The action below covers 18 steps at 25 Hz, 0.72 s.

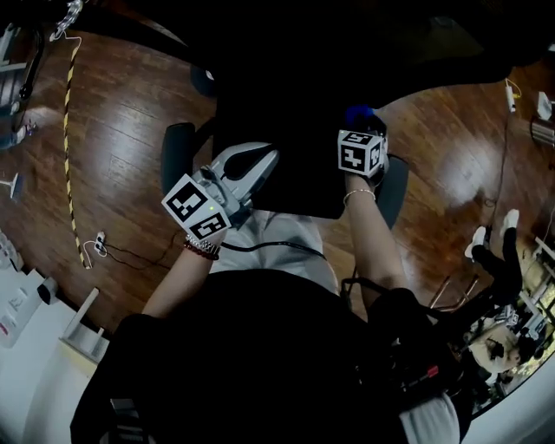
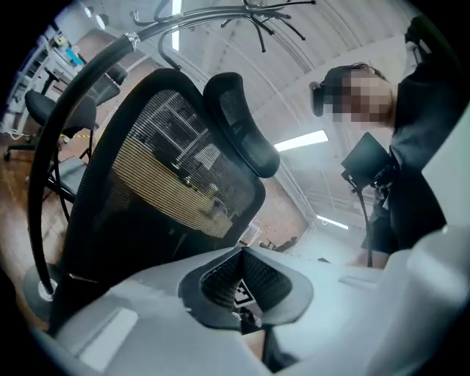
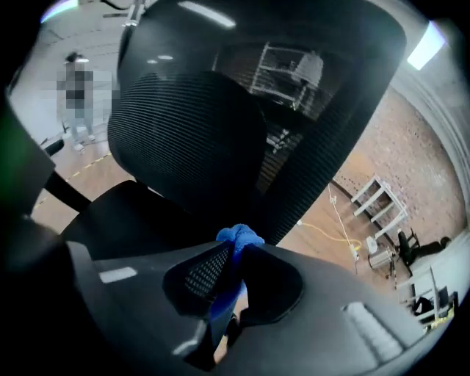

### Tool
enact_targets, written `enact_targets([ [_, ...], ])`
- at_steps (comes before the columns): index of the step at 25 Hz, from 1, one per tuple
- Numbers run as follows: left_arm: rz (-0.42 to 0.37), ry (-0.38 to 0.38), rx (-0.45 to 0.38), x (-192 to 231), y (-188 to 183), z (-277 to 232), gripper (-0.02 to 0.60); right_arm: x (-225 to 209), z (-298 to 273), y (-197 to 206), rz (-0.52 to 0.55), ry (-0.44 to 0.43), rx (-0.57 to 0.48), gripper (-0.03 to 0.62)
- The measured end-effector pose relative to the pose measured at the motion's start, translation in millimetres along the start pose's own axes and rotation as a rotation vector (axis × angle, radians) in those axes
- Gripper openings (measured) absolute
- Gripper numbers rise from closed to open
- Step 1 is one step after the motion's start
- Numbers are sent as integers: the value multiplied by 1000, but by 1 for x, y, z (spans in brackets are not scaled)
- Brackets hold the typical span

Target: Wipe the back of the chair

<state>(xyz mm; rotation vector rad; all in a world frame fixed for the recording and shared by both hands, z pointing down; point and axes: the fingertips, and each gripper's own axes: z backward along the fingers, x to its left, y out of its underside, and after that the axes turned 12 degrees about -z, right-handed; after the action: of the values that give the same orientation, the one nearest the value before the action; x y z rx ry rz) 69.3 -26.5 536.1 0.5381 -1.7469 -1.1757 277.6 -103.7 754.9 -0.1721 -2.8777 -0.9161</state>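
The black mesh office chair (image 1: 286, 104) stands in front of me, its back and headrest (image 2: 239, 121) filling both gripper views. My right gripper (image 3: 236, 246) is shut on a blue cloth (image 3: 239, 236), which pokes out at the tips just short of the chair's mesh back (image 3: 213, 139). From the head view, the right gripper (image 1: 362, 121) is at the back's right edge with the cloth (image 1: 357, 113) beyond it. My left gripper (image 1: 256, 165) is held beside the chair's left side. Its grey jaws (image 2: 242, 253) are shut with nothing between them.
Two armrests (image 1: 176, 152) (image 1: 395, 186) flank the chair. A yellow-black striped cable (image 1: 68, 147) lies on the wooden floor at left. A white desk (image 1: 26, 347) is at lower left. Another chair (image 2: 55, 110) and a coat rack (image 2: 220, 18) stand behind. A white shelf (image 3: 378, 202) is at right.
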Motion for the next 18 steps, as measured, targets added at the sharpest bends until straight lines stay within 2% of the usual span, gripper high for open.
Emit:
enact_targets([
  [4,9,-13,15,0,11,8,5,-4,-28,1,-42,9,47,35],
  [10,13,-64,7,8,13,43,5,10,-31,-5,-74,-45,-15,35],
  [15,-8,-74,-1,23,1,67,5,88,-31,-39,5,-190,-109,35],
  [18,-46,-60,18,33,-2,80,5,139,-27,-61,25,-288,-172,35],
])
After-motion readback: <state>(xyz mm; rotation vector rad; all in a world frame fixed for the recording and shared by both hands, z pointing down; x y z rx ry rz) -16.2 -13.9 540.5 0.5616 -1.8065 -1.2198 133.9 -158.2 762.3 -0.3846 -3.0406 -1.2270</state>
